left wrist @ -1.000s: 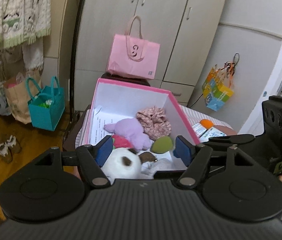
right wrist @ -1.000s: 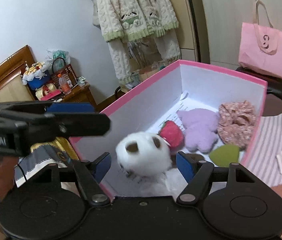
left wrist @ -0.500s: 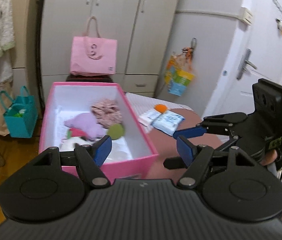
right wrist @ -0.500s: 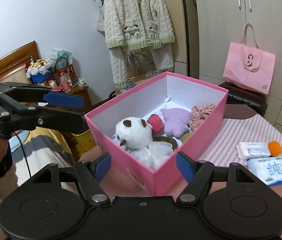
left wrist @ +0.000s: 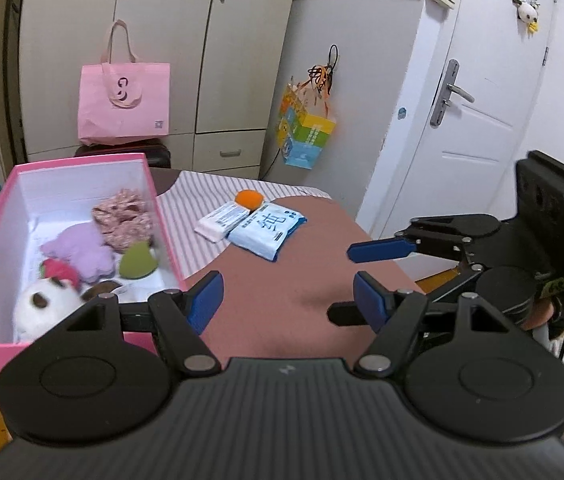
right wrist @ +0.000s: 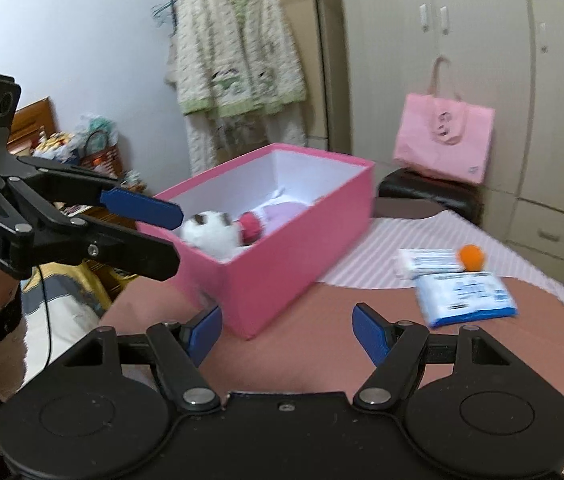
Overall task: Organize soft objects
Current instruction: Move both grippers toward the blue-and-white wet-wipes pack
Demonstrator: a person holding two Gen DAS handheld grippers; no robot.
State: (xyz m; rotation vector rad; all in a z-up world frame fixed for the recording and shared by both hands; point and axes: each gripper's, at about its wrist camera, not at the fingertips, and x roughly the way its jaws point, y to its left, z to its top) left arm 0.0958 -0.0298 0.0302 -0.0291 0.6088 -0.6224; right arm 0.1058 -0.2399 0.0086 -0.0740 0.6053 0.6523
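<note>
A pink box (left wrist: 164,216) (right wrist: 290,264) stands on the brown table. It holds a white plush with brown ears (left wrist: 44,306) (right wrist: 210,232), a red soft piece (left wrist: 58,272), a purple plush (left wrist: 78,246), a green pad (left wrist: 136,266) and a floral scrunchie (left wrist: 122,218). An orange pompom (left wrist: 249,198) (right wrist: 471,256), a white tissue pack (left wrist: 222,223) and a blue wipes pack (left wrist: 268,230) (right wrist: 466,294) lie on the table right of the box. My left gripper (left wrist: 286,300) is open and empty over the table. My right gripper (right wrist: 286,330) is open and empty, back from the box.
A striped cloth (left wrist: 198,216) covers the far part of the table. A pink tote bag (left wrist: 124,100) sits on a dark stool by the wardrobe. A white door (left wrist: 478,120) is at the right. A knitted cardigan (right wrist: 238,60) hangs at the back left.
Both grippers have pulled back and up from the box and swung right. The white plush, earlier between the right fingers, now lies in the box.
</note>
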